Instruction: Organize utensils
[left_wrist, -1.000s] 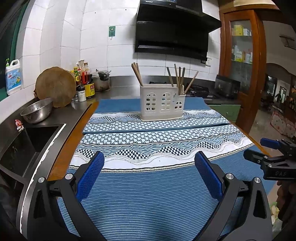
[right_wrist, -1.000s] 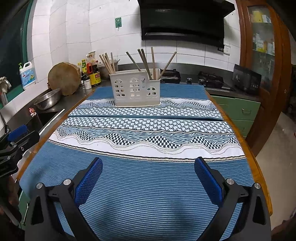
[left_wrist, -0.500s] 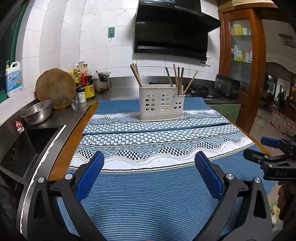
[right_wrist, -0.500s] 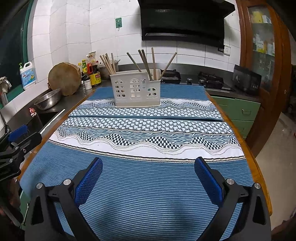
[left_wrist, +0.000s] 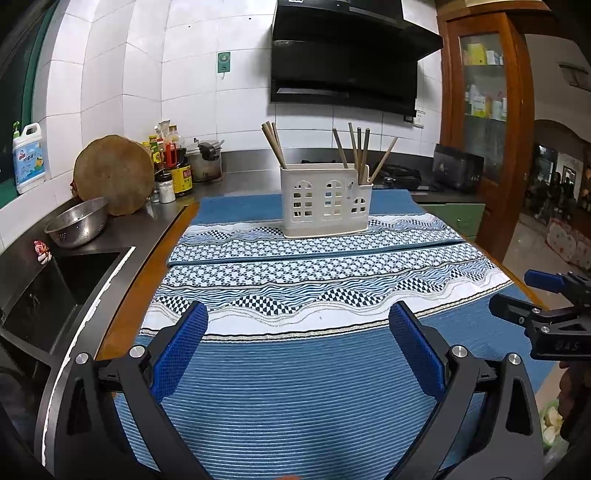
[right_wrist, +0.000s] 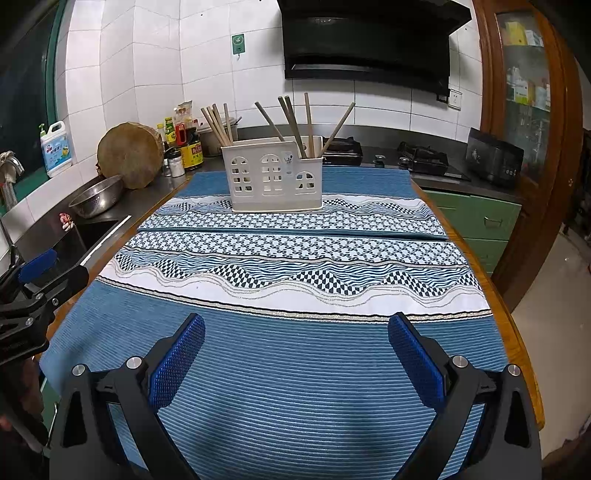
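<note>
While both claws hang low over the near end of the cloth-covered counter (left_wrist: 295, 398), the left wrist view shows the left claw (left_wrist: 297, 354) spread wide and holding nothing, its blue pads framing bare blue cloth. Far ahead on the patterned band stands the white utensil holder (left_wrist: 325, 201), with chopsticks (left_wrist: 360, 153) leaning upright in its left and right compartments. At the right edge the right claw (left_wrist: 532, 295) pokes in, well apart from the holder. To the left lie a sink (left_wrist: 62, 280), a steel colander (left_wrist: 77, 221) and sauce bottles (left_wrist: 173, 166). In the right wrist view, the right claw (right_wrist: 295, 354) is likewise spread and empty, and the holder (right_wrist: 273, 177) sits straight ahead. No loose utensil shows on the cloth, so the sorting looks finished or paused; any next move calls for a long reach forward. Nothing stands between claws and holder.
</note>
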